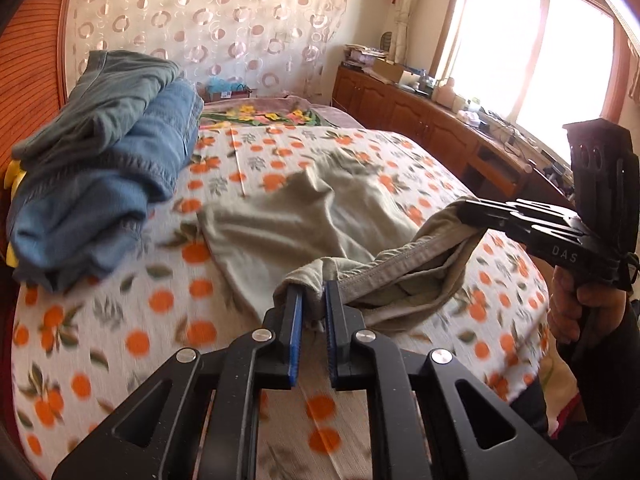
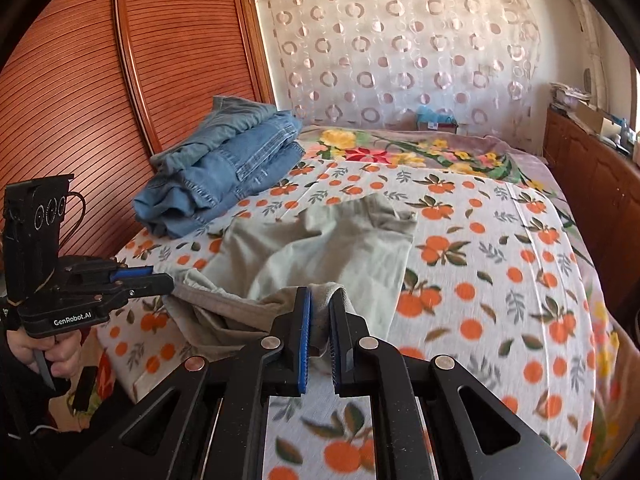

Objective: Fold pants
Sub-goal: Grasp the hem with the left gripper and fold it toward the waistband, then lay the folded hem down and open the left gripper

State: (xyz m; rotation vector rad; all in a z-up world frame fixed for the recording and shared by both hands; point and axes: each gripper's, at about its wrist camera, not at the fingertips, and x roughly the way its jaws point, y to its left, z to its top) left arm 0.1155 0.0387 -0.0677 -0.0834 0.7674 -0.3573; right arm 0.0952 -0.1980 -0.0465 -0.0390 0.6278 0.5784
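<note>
Orange-print bed [image 1: 120, 320], both hand-held grippers clamping pants [image 1: 288, 220]

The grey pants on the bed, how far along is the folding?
Done: folded jeans sit stacked by the headboard. In hand: the left gripper and right gripper each pinch the waistband of the grey pants, lifting that end off the bedspread. Left: no fold shows yet; the legs lie rumpled.

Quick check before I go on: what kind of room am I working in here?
Most likely a home bedroom: a bed with an orange-print cover, folded jeans stacked on it, a curtained wall behind and wooden cabinets under a window.
</note>
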